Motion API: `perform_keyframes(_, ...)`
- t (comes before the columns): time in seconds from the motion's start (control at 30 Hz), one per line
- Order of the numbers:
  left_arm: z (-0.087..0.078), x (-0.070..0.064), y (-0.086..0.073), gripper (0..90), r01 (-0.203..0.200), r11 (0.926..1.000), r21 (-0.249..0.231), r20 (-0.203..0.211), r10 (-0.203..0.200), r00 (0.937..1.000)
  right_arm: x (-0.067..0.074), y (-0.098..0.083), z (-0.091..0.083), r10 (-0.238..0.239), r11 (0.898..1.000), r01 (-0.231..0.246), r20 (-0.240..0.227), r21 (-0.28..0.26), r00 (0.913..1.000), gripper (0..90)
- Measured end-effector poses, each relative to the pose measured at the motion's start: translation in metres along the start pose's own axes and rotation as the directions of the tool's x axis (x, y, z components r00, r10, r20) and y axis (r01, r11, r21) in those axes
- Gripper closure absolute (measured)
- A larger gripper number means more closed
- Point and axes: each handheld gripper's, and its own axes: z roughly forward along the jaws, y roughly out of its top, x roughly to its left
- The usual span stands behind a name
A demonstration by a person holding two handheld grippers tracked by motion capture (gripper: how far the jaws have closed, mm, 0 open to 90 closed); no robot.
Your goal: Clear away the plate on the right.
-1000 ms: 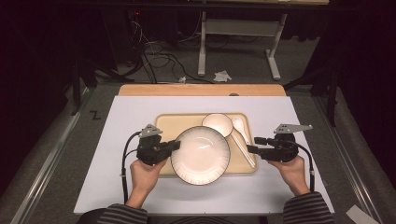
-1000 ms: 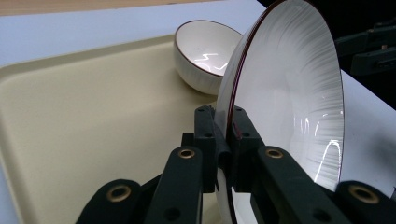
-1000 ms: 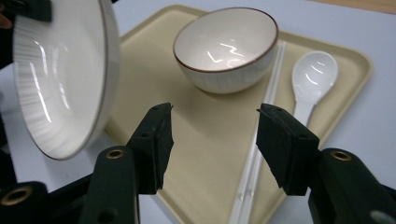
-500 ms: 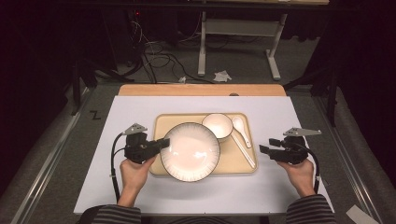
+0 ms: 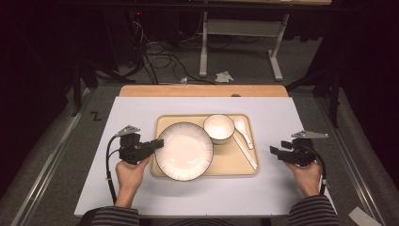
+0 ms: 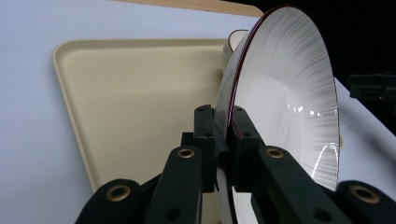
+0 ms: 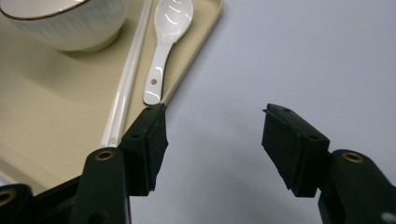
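Right gripper [image 5: 278, 153] has just opened wide, empty, off the tray [image 5: 237, 165]. Left gripper [image 5: 157, 144] stays clamped on the plate [image 5: 184, 150] rim, now carrying it alone leftward.

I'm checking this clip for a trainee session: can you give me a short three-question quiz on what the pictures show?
1. True or false: the left gripper is shut on the rim of the plate.
2. Which thing on the tray stands right beside the plate? A) bowl B) cup C) fork
3. Fill in: the right gripper hangs over the white table cover with its jaws ____.

Key
1. True: its jaws pinch the plate's edge.
2. A: the bowl; the spoon and chopsticks lie past it.
3. Open, nothing between them.
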Motion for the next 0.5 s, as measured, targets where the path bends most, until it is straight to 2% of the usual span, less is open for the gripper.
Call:
perform_keyframes(0.1, -0.001, 0.004, 0.001, 84.2, -0.003, 1.0000, 0.003, -0.006, 0.003, 1.0000, -0.007, -0.004, 0.001, -0.005, 1.000, 0.005, 0.051, 0.001, 0.9987, 41.2)
perform_keyframes(0.27, -0.001, 0.012, 0.003, 84.0, 0.021, 0.9997, -0.014, -0.024, -0.021, 0.9995, -0.016, -0.011, 0.005, 0.015, 0.999, -0.018, 0.090, 0.032, 0.9958, 41.4)
perform_keyframes(0.5, -0.003, 0.025, 0.009, 83.9, 0.052, 0.9981, -0.032, -0.048, -0.054, 0.9974, -0.025, -0.016, 0.003, 0.046, 0.999, -0.049, 0.138, 0.017, 0.9894, 41.3)
